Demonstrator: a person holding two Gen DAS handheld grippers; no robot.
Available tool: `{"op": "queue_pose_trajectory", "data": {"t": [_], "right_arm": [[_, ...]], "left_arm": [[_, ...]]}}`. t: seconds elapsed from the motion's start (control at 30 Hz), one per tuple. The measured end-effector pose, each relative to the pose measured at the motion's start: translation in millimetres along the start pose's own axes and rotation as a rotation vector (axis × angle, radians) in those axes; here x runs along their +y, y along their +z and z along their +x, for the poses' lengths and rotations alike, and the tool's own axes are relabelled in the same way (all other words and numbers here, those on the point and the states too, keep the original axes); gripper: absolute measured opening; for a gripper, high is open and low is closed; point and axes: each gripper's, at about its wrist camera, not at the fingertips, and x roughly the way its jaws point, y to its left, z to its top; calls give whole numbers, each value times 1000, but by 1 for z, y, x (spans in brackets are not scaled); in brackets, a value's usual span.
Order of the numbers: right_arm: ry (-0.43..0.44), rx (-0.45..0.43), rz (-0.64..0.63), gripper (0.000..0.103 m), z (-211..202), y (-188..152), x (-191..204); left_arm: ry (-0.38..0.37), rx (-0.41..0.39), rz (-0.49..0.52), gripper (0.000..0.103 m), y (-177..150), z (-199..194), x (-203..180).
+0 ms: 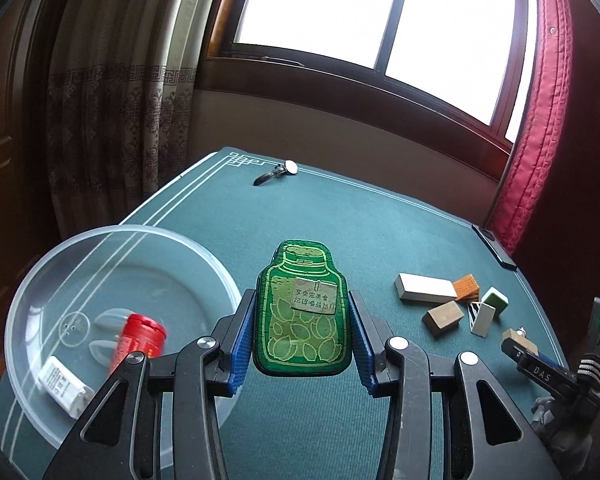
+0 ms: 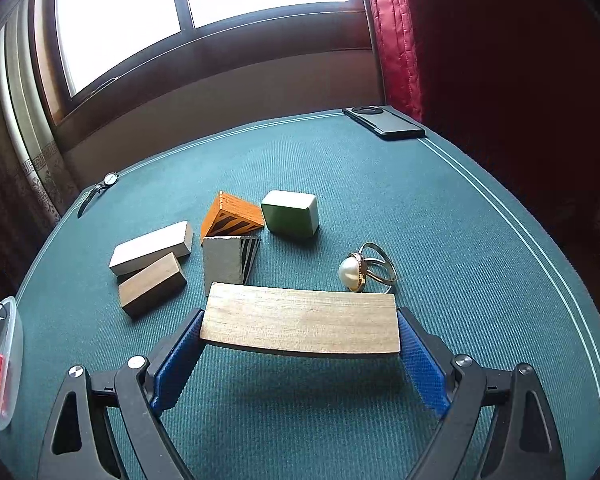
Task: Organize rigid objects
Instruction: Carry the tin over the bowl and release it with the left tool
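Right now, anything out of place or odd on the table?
Nothing spilled or damaged. Two non-block items sit among the clutter: a pearl ring tipped on its side by the wooden blocks, and a wristwatch alone at the far edge. The two striped wedge blocks lie jumbled against each other.

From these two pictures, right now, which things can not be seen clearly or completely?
- Left wrist view: the red bottle in the clear bowl is blurred; its label is unreadable.
- Left wrist view: the white box is partly hidden by the left gripper.
- Right wrist view: the bowl is cut off by the left edge.
- Right wrist view: the wooden block hides part of the pearl ring.
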Motion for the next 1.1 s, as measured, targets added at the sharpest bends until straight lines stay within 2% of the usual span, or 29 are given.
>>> {"op": "queue_pose_trajectory", "data": {"t": [0.53,0.6,0.67,1.1], "right_arm": [[0,0,0,94,0,0,0],[0,-1,1,94,0,-1,0],[1,-1,2,94,0,0,0],[16,-2,-36,94,-5,-3,13]], "left_arm": [[178,-43,-92,45,13,-16,86],[197,-48,-116,49,14,-17,95],[215,-52,-140,73,14,-18,102],[210,-63,-163,74,20,-25,116]]}}
